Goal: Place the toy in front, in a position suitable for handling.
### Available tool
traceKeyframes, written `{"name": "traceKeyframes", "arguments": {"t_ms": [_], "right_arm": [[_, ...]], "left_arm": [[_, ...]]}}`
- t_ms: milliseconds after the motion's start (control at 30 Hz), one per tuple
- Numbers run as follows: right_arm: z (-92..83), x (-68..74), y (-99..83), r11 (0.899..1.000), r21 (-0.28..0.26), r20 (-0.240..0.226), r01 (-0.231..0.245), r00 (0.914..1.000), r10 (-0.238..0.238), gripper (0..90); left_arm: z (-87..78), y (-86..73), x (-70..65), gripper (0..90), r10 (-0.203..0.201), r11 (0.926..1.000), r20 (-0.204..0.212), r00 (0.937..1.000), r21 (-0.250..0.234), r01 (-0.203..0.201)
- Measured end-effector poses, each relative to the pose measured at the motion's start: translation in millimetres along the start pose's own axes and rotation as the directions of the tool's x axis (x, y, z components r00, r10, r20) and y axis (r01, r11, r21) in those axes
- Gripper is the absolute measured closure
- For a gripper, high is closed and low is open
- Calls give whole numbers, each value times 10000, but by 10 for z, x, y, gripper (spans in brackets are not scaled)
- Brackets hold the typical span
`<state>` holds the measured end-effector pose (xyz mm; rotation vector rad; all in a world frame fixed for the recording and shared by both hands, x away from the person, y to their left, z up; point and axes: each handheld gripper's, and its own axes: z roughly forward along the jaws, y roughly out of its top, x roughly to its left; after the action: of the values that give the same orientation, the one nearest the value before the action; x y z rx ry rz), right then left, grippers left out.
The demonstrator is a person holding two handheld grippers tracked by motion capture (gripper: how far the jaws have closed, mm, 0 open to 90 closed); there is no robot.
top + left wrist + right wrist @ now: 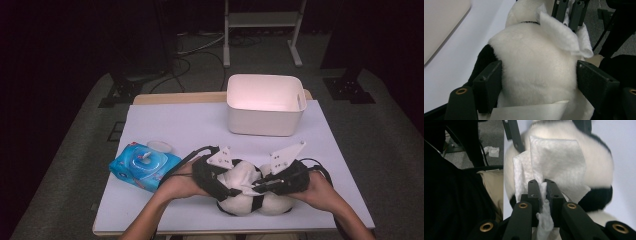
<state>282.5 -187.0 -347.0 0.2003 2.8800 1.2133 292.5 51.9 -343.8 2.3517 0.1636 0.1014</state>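
The plush panda (247, 192) lies at the table's (200, 125) six o'clock edge, between my hands. My right tongs (543, 185) are pinched shut on a white wipe (556, 160) draped over it; my left tongs (539, 75) straddle its belly, wide, barely pressing. If that loose hold slips, the toy could roll while I rub. At nine o'clock, the wipes pack's (142, 166) print is unreadable.
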Motion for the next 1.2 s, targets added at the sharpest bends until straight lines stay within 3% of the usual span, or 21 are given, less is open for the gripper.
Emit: {"name": "traceKeyframes", "arguments": {"t_ms": [200,300,567,667,933,1200], "right_arm": [[5,-9,139,9983,-570,-95,154,9998,-159,829],[-8,-42,164,9983,-539,-82,213,9997,-218,828],[-136,-199,-119,9969,-464,279,-635,9975,649,823],[-188,-246,-213,9938,-685,209,-873,9958,889,823],[-177,-196,-276,9928,-693,197,-975,9949,990,825],[-197,-83,-308,9950,-590,74,-812,9966,817,824]], "left_arm": [[8,-6,-47,232,81,9999,-54,10000,-67,-82],[6,-11,-58,233,135,9999,-131,9998,-72,-136],[-1,-11,-78,233,287,9996,-110,9995,-77,-288],[2,3,-83,232,289,9995,-98,9995,-122,-290],[-27,50,-48,104,29,9999,-208,9998,111,-26],[-16,38,-56,100,88,10000,146,9999,10,-88]]}}
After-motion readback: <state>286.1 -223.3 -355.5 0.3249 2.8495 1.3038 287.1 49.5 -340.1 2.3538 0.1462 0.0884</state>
